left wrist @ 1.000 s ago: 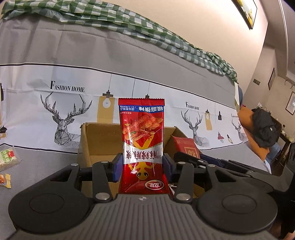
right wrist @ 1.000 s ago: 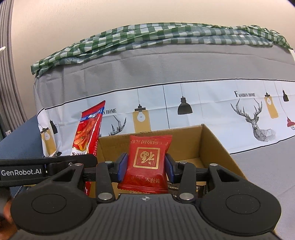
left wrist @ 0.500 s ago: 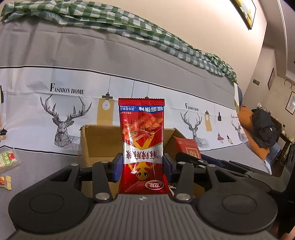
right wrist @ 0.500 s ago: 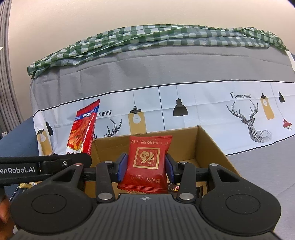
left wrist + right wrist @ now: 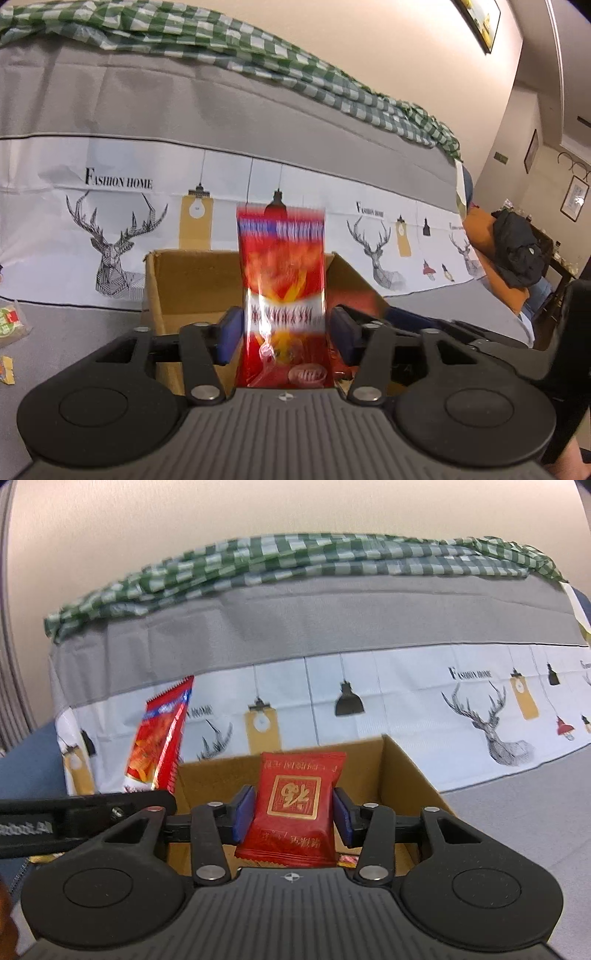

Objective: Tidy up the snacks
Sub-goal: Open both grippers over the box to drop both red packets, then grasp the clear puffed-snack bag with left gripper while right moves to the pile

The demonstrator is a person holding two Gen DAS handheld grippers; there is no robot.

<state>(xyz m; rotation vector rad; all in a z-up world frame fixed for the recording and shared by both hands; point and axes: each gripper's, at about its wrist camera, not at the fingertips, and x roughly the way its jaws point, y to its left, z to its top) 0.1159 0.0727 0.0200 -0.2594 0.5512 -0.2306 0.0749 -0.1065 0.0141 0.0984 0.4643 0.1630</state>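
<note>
The tall red snack packet (image 5: pixel 282 295) stands upright in the centre of the left wrist view, between the blue pads of the left tongs (image 5: pixel 284 332). The packet is smeared by motion blur while the tongs are sharp. The pads sit right at its two side edges, but the blur hides whether they press on it, so I cannot tell if the left tongs grip it or are slightly parted from it. Behind the packet, in the middle of the frame, is an open cardboard box (image 5: pixel 184 280), and the packet's lower half overlaps the box opening.

In the right wrist view the same tall packet shows at centre left, rising above the black body of the left tongs, beside the left wall of the box. A square red packet with a gold emblem (image 5: pixel 293 805) fills the centre of this view. The right tongs (image 5: pixel 293 814) are closed against its two sides and hold it upright in front of the box opening. A bit of another wrapper shows inside the box at the lower right of the packet.

At the left edge of the left wrist view, a green and white packet (image 5: pixel 9 321) and a small yellow wrapper (image 5: pixel 5 371) lie on the grey cloth (image 5: pixel 74 332). A deer-print cover (image 5: pixel 110 240) hangs behind the box, with a green checked cloth (image 5: pixel 258 48) along the top.
</note>
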